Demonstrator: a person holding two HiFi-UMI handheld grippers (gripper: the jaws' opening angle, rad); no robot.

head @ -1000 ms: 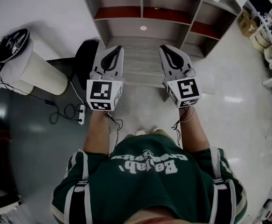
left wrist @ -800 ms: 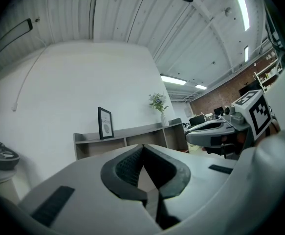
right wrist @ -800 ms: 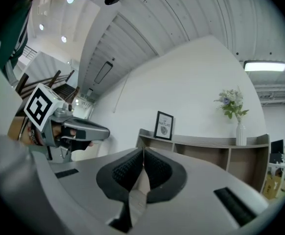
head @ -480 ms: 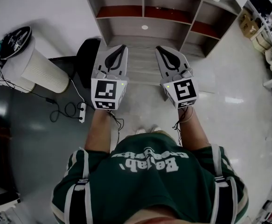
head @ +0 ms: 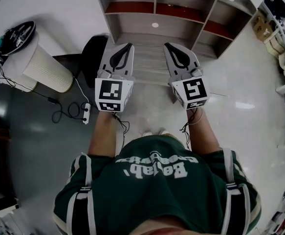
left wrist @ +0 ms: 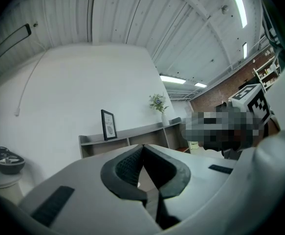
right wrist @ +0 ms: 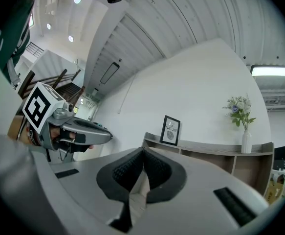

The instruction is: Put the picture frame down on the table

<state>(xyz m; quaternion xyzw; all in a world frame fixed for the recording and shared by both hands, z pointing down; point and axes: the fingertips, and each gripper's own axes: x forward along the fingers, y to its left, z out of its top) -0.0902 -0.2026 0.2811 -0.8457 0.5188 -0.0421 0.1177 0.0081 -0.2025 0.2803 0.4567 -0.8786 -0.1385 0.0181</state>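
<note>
Two sets of jaws: together and empty on your left hand-held gripper (left wrist: 143, 148) and right hand-held gripper (right wrist: 143, 151).
Picture frame (right wrist: 170, 130): upright on the far shelf (right wrist: 206, 146), left of the vase (right wrist: 246, 142).

A low grey shelf unit (head: 154, 33) stands against a white wall (left wrist: 83, 92), with open compartments, some backed in dark red (head: 127, 7). On its top, towards one end, a slim white vase (right wrist: 246, 141) holds pale flowers (right wrist: 239, 106). Just beside the unit on the floor sits a rounded black object (head: 91, 58); what it is cannot be told. Further along the wall stands a white pleated cylinder (head: 44, 65) with a black top (head: 12, 35) heaped with cables. A black cable (head: 64, 111) runs from it across the glossy pale floor (head: 250, 106) to a white power strip (head: 86, 114). Overhead is a ribbed white ceiling (right wrist: 147, 28) with a strip light (right wrist: 272, 71).
</note>
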